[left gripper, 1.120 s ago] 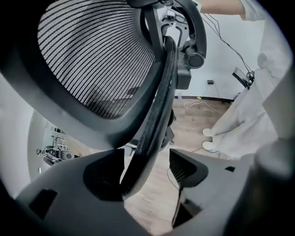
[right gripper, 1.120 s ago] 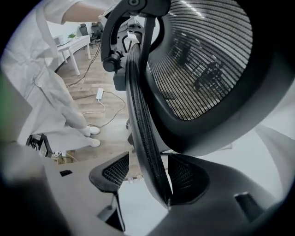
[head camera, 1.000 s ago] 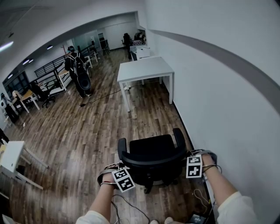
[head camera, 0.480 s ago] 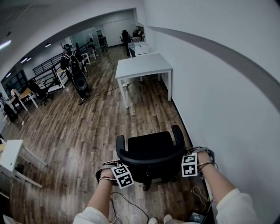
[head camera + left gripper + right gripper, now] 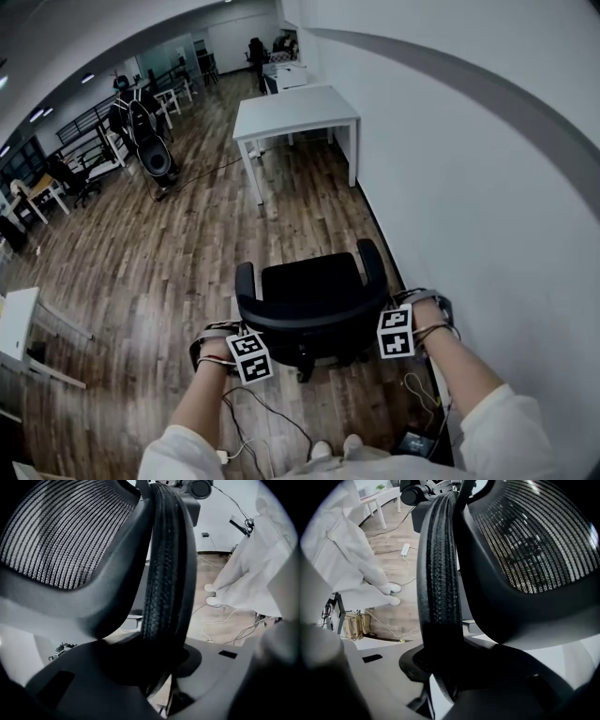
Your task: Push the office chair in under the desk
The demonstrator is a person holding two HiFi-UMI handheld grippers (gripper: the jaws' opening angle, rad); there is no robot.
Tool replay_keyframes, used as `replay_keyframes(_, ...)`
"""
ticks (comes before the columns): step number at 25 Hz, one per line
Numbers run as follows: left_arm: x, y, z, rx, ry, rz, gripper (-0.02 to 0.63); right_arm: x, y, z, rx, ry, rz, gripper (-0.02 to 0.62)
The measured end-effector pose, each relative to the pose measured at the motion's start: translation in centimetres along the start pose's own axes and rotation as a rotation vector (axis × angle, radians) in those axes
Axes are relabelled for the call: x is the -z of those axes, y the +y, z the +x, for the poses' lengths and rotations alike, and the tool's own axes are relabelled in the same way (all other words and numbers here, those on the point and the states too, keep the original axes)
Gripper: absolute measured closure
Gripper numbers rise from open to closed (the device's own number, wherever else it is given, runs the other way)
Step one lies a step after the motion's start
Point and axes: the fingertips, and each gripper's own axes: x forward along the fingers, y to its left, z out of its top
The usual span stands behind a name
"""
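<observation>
The black office chair (image 5: pixel 309 298) stands on the wood floor with its mesh backrest toward me, well short of the white desk (image 5: pixel 295 112) by the wall. My left gripper (image 5: pixel 251 345) is at the backrest's left edge and my right gripper (image 5: pixel 390 324) at its right edge. In the left gripper view the backrest's padded rim (image 5: pixel 165 573) runs down between the jaws of the left gripper (image 5: pixel 161 667). The right gripper view shows the same rim (image 5: pixel 438 573) between the jaws of the right gripper (image 5: pixel 440 667). Both pairs of jaws have just been closing and now press on the rim.
A white wall (image 5: pixel 469 187) runs close along the chair's right. Cables (image 5: pixel 253 422) and a small box (image 5: pixel 417 441) lie on the floor by my feet. A person with a bag (image 5: pixel 141 131) stands far off at the left, near other desks (image 5: pixel 19 319).
In the head view the chair, desk and both grippers have drifted up and left together. Both grippers have drawn in tighter against the backrest's two edges.
</observation>
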Motion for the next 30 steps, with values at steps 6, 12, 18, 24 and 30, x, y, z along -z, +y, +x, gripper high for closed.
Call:
replay_keyframes(6,0.2,0.1,-0.6,-0.009,0.008,0.028,0.505,0.0,-0.1,-0.5,0.009,0.011,-0.013,0.483)
replay_keyframes(12,0.2,0.4,-0.9,-0.017,-0.009,0.029,0.509,0.0,-0.3,-0.4,0.018,-0.009,-0.027,0.488)
replay_keyframes(18,0.2,0.3,-1.2,0.001,-0.007,0.039,0.512,0.0,-0.3,-0.7,0.011,-0.021,-0.021,0.492)
replay_keyframes(24,0.2,0.2,-1.1,-0.002,-0.005,0.036,0.514,0.0,-0.2,-0.6,0.011,-0.024,-0.022,0.492)
replay_keyframes(30,0.3,0.4,-1.3,-0.001,-0.009,0.039,0.515,-0.1,-0.3,-0.9,0.011,-0.025,-0.019,0.494)
